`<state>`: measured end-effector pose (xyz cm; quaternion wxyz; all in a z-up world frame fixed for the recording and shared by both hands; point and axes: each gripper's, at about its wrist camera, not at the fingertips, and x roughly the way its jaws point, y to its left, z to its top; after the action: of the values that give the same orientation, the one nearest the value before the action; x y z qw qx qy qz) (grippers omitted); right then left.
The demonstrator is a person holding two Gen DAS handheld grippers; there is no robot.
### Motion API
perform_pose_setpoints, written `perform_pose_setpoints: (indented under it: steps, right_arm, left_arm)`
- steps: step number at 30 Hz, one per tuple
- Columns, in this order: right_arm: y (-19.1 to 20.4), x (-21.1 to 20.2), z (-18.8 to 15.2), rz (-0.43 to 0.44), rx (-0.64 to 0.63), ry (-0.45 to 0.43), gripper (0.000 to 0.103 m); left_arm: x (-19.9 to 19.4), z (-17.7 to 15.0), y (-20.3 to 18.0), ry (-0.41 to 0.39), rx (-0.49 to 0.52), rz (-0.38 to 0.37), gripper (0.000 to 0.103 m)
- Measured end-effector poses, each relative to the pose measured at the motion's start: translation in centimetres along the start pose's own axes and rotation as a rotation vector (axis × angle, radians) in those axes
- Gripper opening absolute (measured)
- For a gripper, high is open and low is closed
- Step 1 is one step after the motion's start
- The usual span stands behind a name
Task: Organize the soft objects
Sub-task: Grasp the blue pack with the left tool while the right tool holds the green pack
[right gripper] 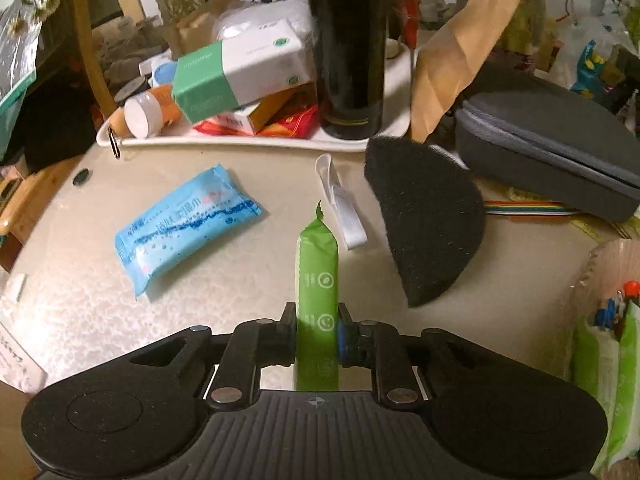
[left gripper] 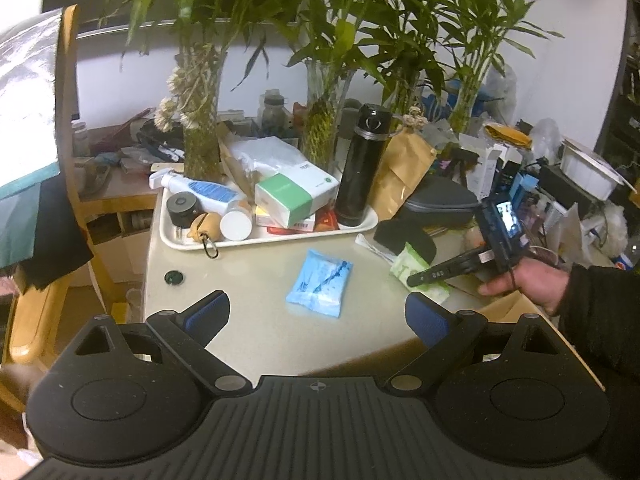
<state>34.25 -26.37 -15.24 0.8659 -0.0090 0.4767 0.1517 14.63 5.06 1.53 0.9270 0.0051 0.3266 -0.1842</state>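
My right gripper (right gripper: 317,330) is shut on a green tissue pack (right gripper: 317,276), held on edge just above the beige tabletop (right gripper: 240,288). In the left wrist view that green pack (left gripper: 416,270) shows beside a hand (left gripper: 528,284) holding the right gripper. A blue wet-wipe pack (left gripper: 320,282) lies flat on the table, ahead of my left gripper (left gripper: 318,316), which hangs open and empty. The same blue pack (right gripper: 184,226) lies left of the green one. A black foam half-disc (right gripper: 428,220) rests to the right.
A white tray (left gripper: 172,236) at the back holds a black flask (left gripper: 362,164), a green-and-white box (left gripper: 294,196) and bottles. A grey zip case (right gripper: 548,148), a brown paper bag (right gripper: 452,60) and a white strip (right gripper: 340,204) lie near. A clear container (right gripper: 592,280) with green packs stands at right.
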Motion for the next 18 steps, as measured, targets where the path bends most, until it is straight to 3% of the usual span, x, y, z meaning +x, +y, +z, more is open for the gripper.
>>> perform_pose_setpoints:
  steps: [8, 18]
  right_arm:
    - [-0.7, -3.2, -0.6, -0.013, 0.036, -0.047, 0.020]
    - [-0.8, -6.1, -1.4, 0.013, 0.082, -0.107, 0.020]
  left_arm:
    - [3.0, 2.8, -0.4, 0.050, 0.143, -0.035, 0.097]
    - [9.3, 6.1, -1.3, 0.117, 0.225, -0.102, 0.097]
